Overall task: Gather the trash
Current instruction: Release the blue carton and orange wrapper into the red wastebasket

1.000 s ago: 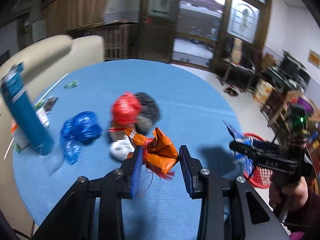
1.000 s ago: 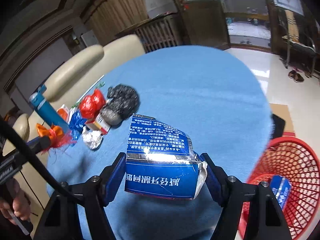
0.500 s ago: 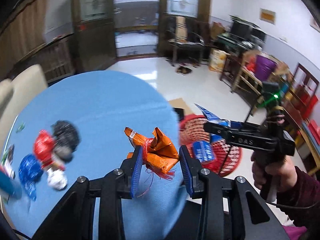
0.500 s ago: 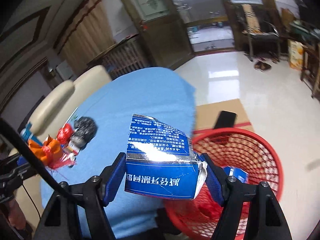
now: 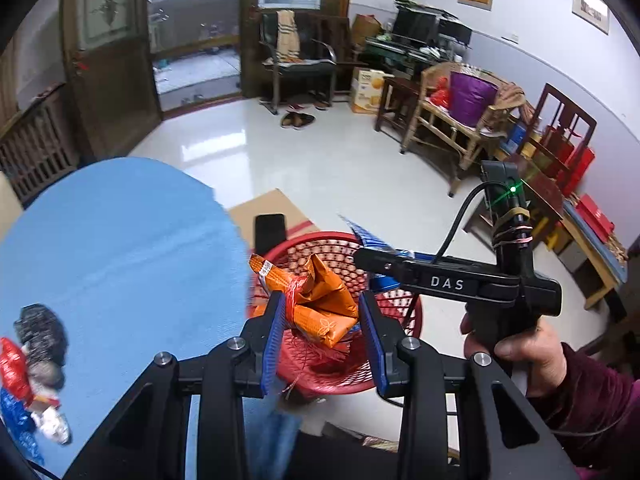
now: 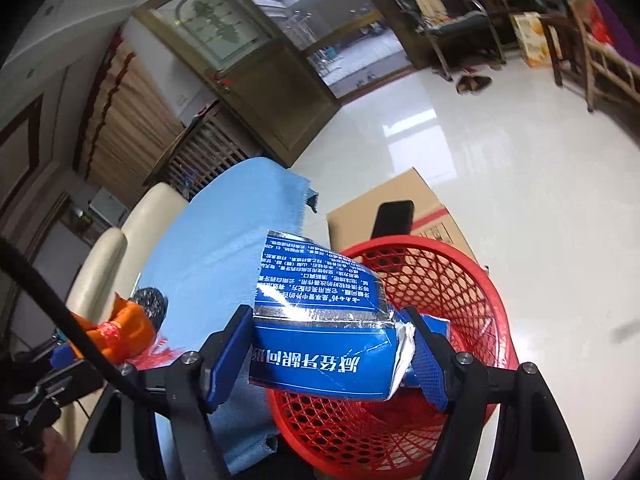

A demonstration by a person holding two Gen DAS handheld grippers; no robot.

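Both tongs clamp trash: left tongs orange wrapper; right tongs blue carton.

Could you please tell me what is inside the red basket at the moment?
In the right wrist view, the red basket shows mostly bare mesh, with a blue scrap beside the held blue carton. The carton and fingers hide the rest of the bottom.

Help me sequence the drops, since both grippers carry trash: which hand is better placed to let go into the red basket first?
Probably the right. The right gripper holds the blue box squarely above the red basket. The left gripper holds the orange wrapper nearer the basket's table-side rim.
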